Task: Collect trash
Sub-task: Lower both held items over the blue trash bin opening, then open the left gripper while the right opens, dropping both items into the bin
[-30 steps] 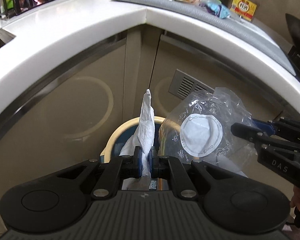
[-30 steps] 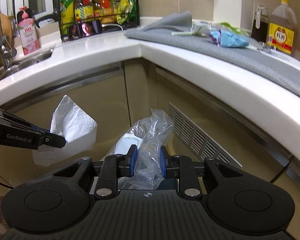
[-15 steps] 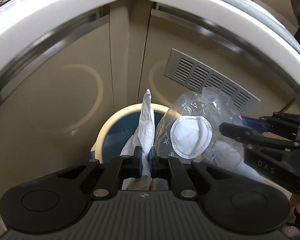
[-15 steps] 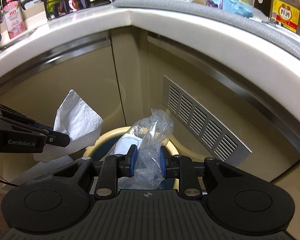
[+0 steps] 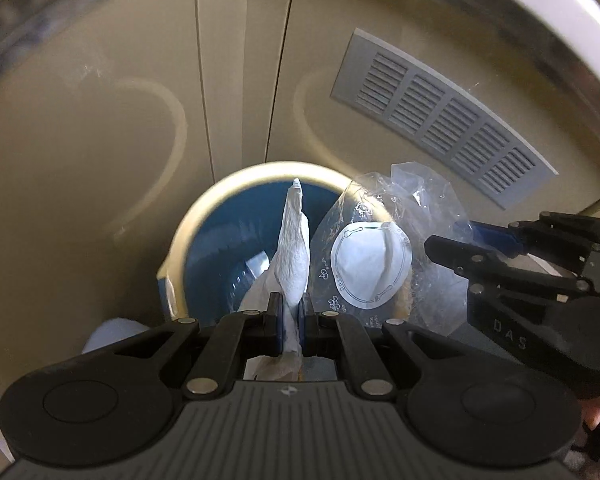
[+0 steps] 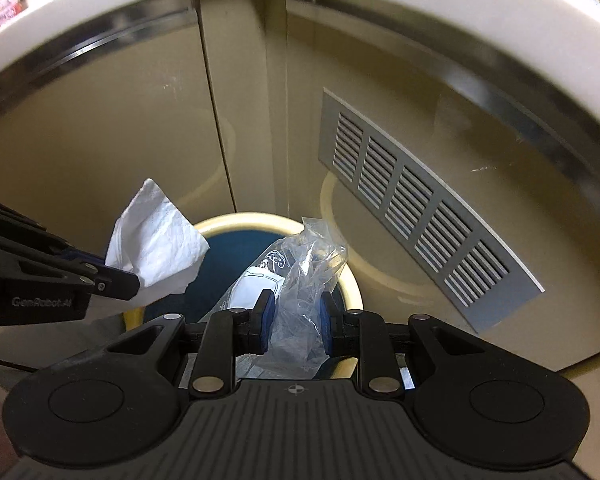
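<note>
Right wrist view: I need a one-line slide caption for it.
Right tool holds a clear wrapper over the bin; left tool holds a tissue beside it.

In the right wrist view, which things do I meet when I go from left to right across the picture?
Left hand-held gripper → white tissue → clear plastic wrapper in the right hand-held gripper → grey vent grille.

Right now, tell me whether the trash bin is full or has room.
Has room: the trash bin shows bare blue liner deep inside, with only some clear plastic low down.
</note>
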The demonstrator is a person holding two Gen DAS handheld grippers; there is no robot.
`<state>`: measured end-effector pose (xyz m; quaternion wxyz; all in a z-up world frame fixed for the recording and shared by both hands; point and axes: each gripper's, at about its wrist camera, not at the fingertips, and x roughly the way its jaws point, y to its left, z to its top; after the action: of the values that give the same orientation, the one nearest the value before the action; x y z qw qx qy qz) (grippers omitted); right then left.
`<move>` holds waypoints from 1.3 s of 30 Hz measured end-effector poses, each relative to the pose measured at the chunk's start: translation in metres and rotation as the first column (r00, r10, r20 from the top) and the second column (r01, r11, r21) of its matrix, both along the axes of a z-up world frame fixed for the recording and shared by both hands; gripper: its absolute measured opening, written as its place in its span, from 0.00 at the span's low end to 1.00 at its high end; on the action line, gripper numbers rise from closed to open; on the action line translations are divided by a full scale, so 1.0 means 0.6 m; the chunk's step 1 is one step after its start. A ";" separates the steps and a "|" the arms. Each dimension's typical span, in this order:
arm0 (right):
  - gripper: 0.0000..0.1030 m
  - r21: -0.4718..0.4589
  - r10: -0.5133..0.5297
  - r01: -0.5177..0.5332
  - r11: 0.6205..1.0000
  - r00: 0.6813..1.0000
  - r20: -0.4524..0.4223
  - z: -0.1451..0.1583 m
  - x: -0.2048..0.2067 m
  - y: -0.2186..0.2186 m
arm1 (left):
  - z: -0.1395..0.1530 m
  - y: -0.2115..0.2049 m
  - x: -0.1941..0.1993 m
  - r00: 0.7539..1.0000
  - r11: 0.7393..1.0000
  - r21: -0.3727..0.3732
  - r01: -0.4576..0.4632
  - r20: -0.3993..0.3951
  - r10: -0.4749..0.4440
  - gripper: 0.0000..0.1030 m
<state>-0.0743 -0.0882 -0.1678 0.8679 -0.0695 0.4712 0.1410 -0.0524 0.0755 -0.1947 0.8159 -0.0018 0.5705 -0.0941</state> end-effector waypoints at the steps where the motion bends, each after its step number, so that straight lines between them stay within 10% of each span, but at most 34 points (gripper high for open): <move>1: 0.25 -0.004 -0.002 0.002 1.000 1.000 -0.010 -0.003 0.001 0.000 | -0.008 0.000 0.006 1.000 1.000 -0.002 -0.002 -0.011 0.002 0.07; 30: 0.29 -0.076 -0.020 0.008 0.997 0.987 -0.161 -0.116 0.093 0.034 | -0.143 -0.013 0.081 0.983 0.997 0.074 0.019 -0.183 -0.005 0.08; 32: 0.33 -0.075 -0.028 0.016 0.997 0.985 -0.171 -0.123 0.101 0.036 | -0.147 -0.017 0.083 0.981 0.997 0.077 0.031 -0.192 -0.016 0.18; 34: 0.52 -0.077 -0.045 0.032 0.996 0.984 -0.174 -0.125 0.106 0.037 | -0.145 -0.017 0.084 0.982 0.996 0.086 0.037 -0.187 -0.020 0.65; 37: 0.61 -0.085 -0.075 0.065 0.994 0.989 -0.129 -0.110 0.104 0.028 | -0.130 -0.016 0.075 0.992 0.992 0.127 0.025 -0.124 -0.009 1.00; 39: 0.72 -0.071 -0.089 0.080 0.994 0.988 -0.127 -0.103 0.107 0.020 | -0.118 -0.012 0.071 0.993 0.993 0.118 0.020 -0.117 -0.007 1.00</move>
<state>-0.0098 -0.0760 -0.2296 0.8377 -0.0686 0.5338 0.0927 -0.0101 0.0682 -0.2656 0.7793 0.0452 0.6216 -0.0652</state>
